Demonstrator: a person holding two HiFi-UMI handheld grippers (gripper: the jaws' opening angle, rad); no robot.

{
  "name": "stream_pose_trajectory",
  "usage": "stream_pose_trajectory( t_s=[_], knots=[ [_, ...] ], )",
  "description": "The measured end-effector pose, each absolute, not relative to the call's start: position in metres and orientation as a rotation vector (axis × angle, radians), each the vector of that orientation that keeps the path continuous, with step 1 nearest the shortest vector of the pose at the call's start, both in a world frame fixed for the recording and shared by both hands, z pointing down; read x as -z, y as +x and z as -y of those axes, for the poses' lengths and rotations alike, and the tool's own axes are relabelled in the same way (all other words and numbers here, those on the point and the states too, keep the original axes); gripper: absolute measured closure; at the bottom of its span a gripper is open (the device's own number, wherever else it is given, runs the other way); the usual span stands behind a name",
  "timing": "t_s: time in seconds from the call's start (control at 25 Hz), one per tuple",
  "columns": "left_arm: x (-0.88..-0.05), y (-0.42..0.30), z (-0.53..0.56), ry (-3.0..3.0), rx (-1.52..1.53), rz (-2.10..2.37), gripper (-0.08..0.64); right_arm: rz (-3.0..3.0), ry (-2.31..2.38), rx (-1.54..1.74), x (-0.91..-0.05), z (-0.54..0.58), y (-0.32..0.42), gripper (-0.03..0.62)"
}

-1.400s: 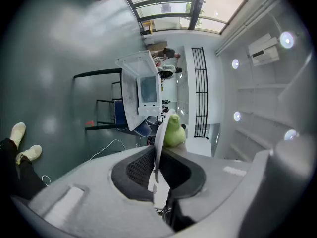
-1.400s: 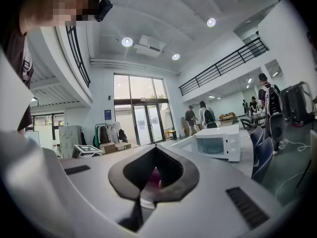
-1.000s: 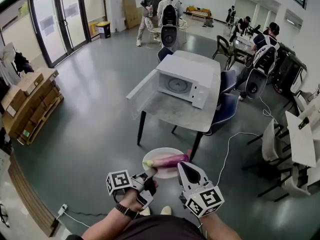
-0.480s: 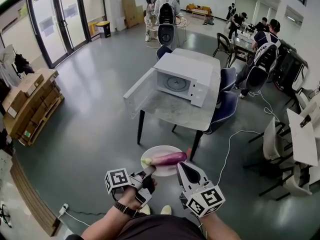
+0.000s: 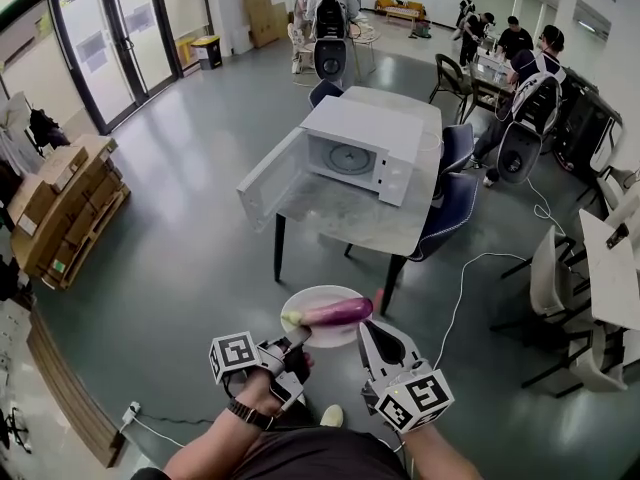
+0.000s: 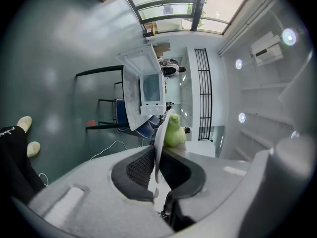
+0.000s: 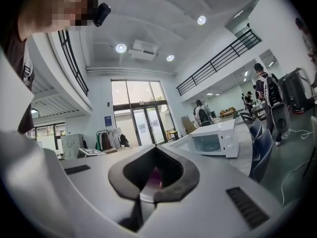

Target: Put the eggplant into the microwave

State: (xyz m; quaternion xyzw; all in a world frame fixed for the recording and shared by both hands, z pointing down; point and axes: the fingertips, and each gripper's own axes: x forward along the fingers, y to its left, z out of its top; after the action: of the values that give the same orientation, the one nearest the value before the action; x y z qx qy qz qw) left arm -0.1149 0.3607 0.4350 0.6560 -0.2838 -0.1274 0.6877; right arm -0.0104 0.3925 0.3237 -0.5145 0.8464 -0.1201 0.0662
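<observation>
Right gripper view: eggplant (image 7: 154,176) mostly hidden by right gripper (image 7: 156,148). Left gripper view: plate (image 6: 159,138), edge-on at 12 o'clock, conceals eggplant body.

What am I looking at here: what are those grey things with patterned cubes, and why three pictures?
No robot here: a person holds a two-fingered gripper in each hand. The head view comes from a camera on the person's head; it shows the left gripper and right gripper holding a white plate with an eggplant lying on it. The other two pictures come from cameras riding on each gripper, looking along its fingers; both are clamped on the plate's rim. Ahead, a microwave with its door open stands on a table.
</observation>
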Motion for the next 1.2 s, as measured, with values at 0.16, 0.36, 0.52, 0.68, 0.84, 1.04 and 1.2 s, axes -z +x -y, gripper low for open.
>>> stream_pose_trajectory(
  t_s=[0.16,0.36,0.52,0.68,0.84,1.04,1.2],
  knots=[
    [-0.436,-0.109,-0.345,1.465,0.281,0.635,0.531,-2.548,-1.545,0.355,-0.324,-0.378,-0.006,0.591],
    [-0.443,-0.106,-0.312,1.45,0.281,0.627,0.531,-2.542,-1.577,0.37,-0.332,-0.348,-0.003,0.591],
    [-0.449,-0.104,-0.277,1.439,0.276,0.62,0.531,-2.549,-1.594,0.37,-0.334,-0.315,-0.002,0.591],
    [-0.45,-0.103,-0.229,1.445,0.275,0.607,0.531,-2.545,-1.625,0.357,-0.331,-0.272,-0.004,0.591],
    [-0.449,-0.105,-0.183,1.449,0.267,0.6,0.531,-2.535,-1.66,0.361,-0.328,-0.231,-0.008,0.591],
    [-0.45,-0.106,-0.125,1.461,0.265,0.599,0.531,-2.514,-1.697,0.364,-0.328,-0.183,-0.013,0.591],
    [-0.452,-0.106,-0.092,1.466,0.258,0.589,0.531,-2.505,-1.719,0.365,-0.332,-0.155,-0.019,0.591]
  ],
)
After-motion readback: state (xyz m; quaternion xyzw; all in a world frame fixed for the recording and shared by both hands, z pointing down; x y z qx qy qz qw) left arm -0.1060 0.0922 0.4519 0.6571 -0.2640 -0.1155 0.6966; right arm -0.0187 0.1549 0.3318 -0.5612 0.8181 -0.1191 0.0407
